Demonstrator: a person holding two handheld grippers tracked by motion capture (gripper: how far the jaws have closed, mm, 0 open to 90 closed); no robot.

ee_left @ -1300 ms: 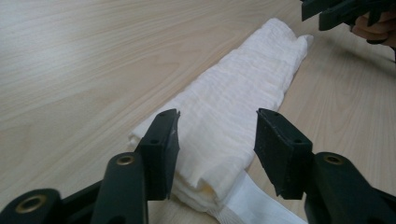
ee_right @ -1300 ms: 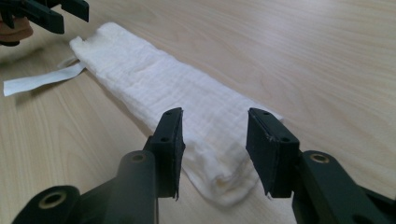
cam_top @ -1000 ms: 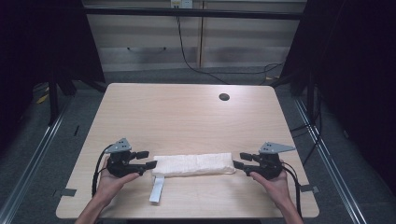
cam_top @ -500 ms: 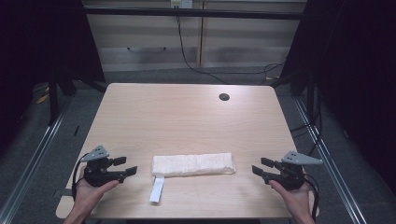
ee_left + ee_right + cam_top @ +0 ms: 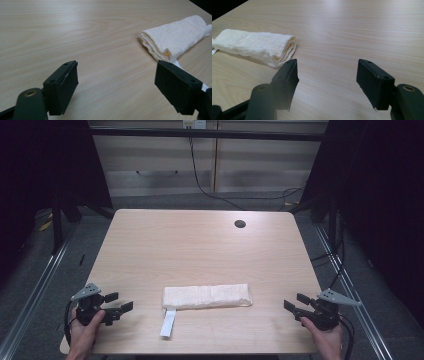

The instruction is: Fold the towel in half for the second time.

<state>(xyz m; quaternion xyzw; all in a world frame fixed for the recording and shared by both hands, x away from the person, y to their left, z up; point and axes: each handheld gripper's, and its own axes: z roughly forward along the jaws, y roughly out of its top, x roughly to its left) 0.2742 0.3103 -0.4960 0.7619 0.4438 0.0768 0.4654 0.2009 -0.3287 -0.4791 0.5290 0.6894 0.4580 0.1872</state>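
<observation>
Since the folded towel (image 5: pixel 207 296) lies neat and flat near the worktop's (image 5: pixel 200 245) front edge, the left hand-held gripper (image 5: pixel 121 302) and right hand-held gripper (image 5: pixel 294 302), jaws having just opened wide and empty, sit well apart from its ends, apparently finished.

The high view looks forward and down from above the near edge, taking in the whole counter (image 5: pixel 200 245). Each gripper view sits low and close behind its own fingers, aimed inward; all three share the towel (image 5: pixel 207 296) at lower centre.
</observation>
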